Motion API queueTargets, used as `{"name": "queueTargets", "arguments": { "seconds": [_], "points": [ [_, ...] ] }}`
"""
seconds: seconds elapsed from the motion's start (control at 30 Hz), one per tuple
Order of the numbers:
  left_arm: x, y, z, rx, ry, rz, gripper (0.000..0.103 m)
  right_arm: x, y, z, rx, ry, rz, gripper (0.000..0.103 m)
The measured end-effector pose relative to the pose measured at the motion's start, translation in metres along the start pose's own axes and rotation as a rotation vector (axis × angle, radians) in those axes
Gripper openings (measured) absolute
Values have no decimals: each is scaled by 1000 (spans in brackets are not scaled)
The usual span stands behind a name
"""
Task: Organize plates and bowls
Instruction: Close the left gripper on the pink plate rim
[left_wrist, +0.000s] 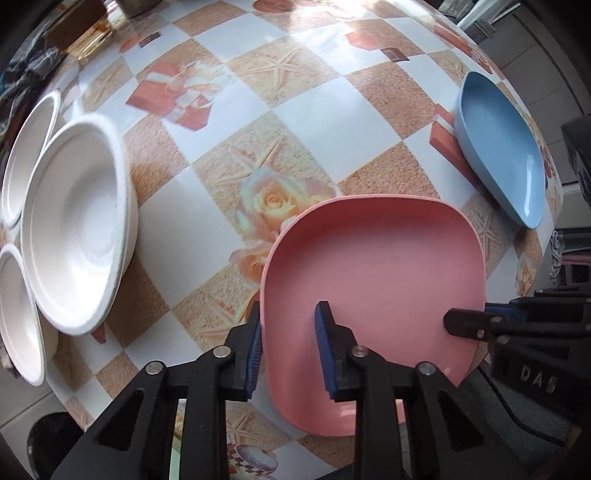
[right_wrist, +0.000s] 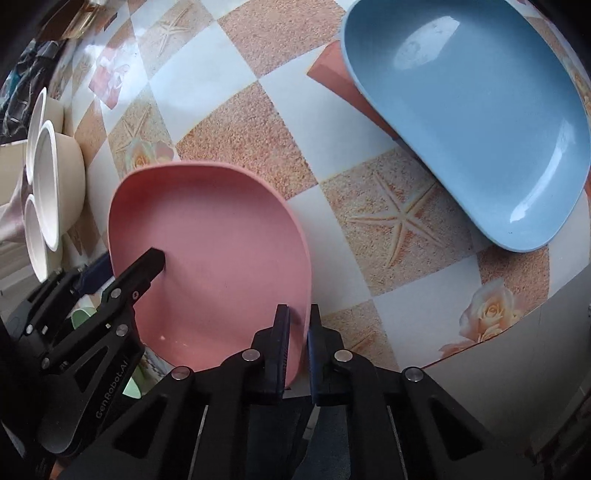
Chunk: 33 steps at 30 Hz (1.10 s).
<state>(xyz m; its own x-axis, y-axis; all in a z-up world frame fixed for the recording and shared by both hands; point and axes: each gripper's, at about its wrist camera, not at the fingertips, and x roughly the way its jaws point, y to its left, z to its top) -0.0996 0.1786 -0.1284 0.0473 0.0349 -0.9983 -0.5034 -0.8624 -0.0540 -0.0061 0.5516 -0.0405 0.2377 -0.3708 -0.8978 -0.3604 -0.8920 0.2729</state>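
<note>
Holding the pink plate (left_wrist: 373, 258) from two sides keeps it level. The right gripper (right_wrist: 297, 343) has its fingers squeezed tight on the plate's right rim. The left gripper (left_wrist: 288, 350) sits around the left rim, fingers partly open, not pinching. The plate sits at the bench (left_wrist: 303, 103) edge, near the blue plate (right_wrist: 472, 122), probably its stacking spot.

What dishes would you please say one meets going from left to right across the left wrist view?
White bowls → pink plate → blue plate.
</note>
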Motion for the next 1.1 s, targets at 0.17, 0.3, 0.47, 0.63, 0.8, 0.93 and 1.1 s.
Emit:
{"name": "queueTargets", "arguments": {
  "seconds": [0.17,0.3,0.47,0.63,0.8,0.93,1.1],
  "points": [
    [9,10,-12,-12,-1,17,26,13,14,-1,-53,25,1,10],
    [8,11,-25,-39,-34,27,27,13,27,-3,-104,23,-14,11],
    [-5,-3,-46,-59,-52,35,27,9,39,-18,-148,5,-51,11],
    [-10,12,-53,-94,4,12,27,11,55,-33,-158,50,-38,11],
    [-16,28,-73,-122,33,4,27,8,83,-44,-206,54,-24,11],
    [-28,36,-87,-129,29,17,27,7,100,-43,-230,66,-26,11],
    [-47,49,-98,-160,-3,18,27,10,136,-43,-274,62,-34,11]
  ]
}}
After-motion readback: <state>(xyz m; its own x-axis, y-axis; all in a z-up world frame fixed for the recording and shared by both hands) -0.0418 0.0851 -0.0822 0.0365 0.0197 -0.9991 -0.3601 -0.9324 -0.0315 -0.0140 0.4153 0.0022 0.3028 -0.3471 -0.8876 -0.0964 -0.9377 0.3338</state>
